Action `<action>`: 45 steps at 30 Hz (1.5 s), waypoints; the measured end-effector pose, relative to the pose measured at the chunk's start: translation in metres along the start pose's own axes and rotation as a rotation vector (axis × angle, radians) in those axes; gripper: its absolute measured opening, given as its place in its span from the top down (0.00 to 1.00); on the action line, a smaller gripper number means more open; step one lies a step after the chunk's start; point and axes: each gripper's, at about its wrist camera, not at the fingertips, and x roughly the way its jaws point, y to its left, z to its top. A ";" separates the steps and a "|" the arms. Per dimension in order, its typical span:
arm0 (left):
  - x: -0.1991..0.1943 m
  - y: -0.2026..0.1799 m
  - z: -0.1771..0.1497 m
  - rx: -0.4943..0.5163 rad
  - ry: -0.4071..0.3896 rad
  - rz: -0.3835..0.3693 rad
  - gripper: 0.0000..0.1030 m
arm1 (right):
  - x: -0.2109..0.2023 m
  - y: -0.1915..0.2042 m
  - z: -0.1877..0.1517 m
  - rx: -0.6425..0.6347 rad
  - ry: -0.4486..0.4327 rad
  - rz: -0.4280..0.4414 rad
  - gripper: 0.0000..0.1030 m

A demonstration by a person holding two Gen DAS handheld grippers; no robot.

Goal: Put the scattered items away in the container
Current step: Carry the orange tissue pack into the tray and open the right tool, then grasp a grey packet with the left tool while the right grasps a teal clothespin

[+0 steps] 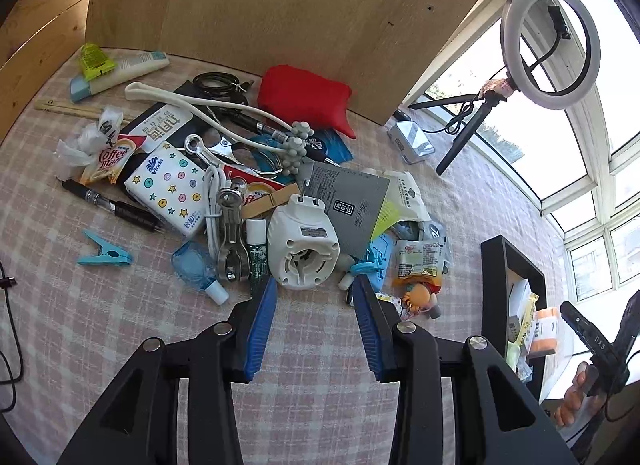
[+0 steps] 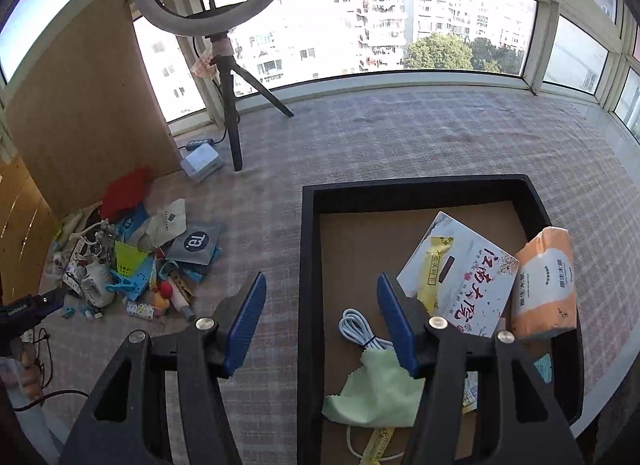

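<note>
A heap of scattered items (image 1: 240, 185) lies on the checked tablecloth: a star-printed tissue pack (image 1: 168, 189), a black pen (image 1: 112, 205), a blue clip (image 1: 106, 253), a red pouch (image 1: 308, 99) and a white round plug device (image 1: 302, 249). My left gripper (image 1: 316, 289) is open, its blue pads on either side of the near edge of that device, nothing gripped. My right gripper (image 2: 320, 279) stands wide open and empty over the left wall of the black container (image 2: 416, 185). Inside lie a white printed box (image 2: 472, 277), an orange tissue pack (image 2: 548, 285), a white cable (image 2: 356, 325) and a green cloth (image 2: 372, 393).
A ring light on a tripod (image 2: 228, 105) stands at the back by the window, with a small silver box (image 2: 202, 161) at its foot. A wooden board (image 1: 280, 17) rises behind the heap. The container (image 1: 492, 265) sits to the right of the heap.
</note>
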 end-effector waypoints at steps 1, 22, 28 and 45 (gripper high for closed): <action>0.002 -0.005 0.002 0.015 0.002 -0.002 0.65 | 0.008 0.011 -0.001 -0.015 0.016 0.032 0.45; 0.094 -0.072 0.050 0.198 0.089 0.118 0.66 | 0.116 0.136 -0.005 -0.169 0.246 0.240 0.67; 0.096 -0.062 0.055 0.194 0.077 0.149 0.74 | 0.135 0.146 0.001 -0.171 0.274 0.238 0.67; 0.077 -0.059 0.059 0.201 0.017 0.137 0.98 | 0.149 0.150 0.002 -0.164 0.305 0.267 0.90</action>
